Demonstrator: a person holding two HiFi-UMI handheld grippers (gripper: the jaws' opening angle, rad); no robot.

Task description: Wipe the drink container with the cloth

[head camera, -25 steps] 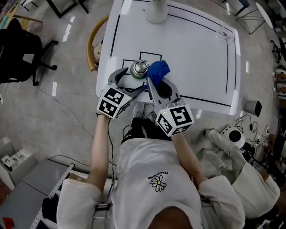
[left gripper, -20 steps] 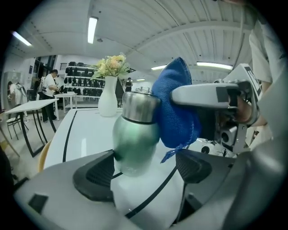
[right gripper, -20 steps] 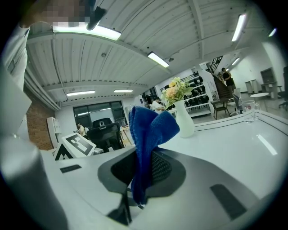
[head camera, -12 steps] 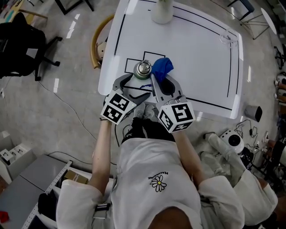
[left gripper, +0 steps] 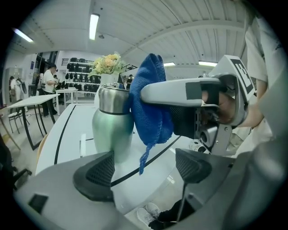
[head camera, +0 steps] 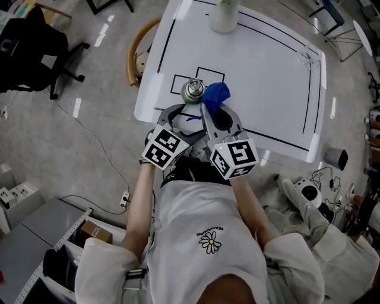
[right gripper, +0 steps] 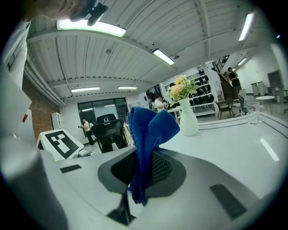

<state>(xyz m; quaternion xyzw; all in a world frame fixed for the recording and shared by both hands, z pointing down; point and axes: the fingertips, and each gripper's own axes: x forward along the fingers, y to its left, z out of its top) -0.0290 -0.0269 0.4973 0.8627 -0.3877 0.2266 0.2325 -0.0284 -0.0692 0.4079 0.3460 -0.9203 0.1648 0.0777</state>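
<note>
The right gripper (head camera: 211, 104) clamps the blue terry cloth (head camera: 215, 93) against the upright green steel bottle's (head camera: 193, 90) right side. The left gripper (head camera: 178, 113) gapes empty just before the bottle.

Workshop interior, grey concrete floor (head camera: 41, 148).
White table (head camera: 267, 77) marked with black lines; black office chair (head camera: 29, 53) at left; loose cable (head camera: 95, 148) on floor; ceiling strip lights (left gripper: 93, 26) lit.

one bottle (head camera: 193, 90), one cloth (head camera: 216, 94), one vase (head camera: 224, 16)
</note>
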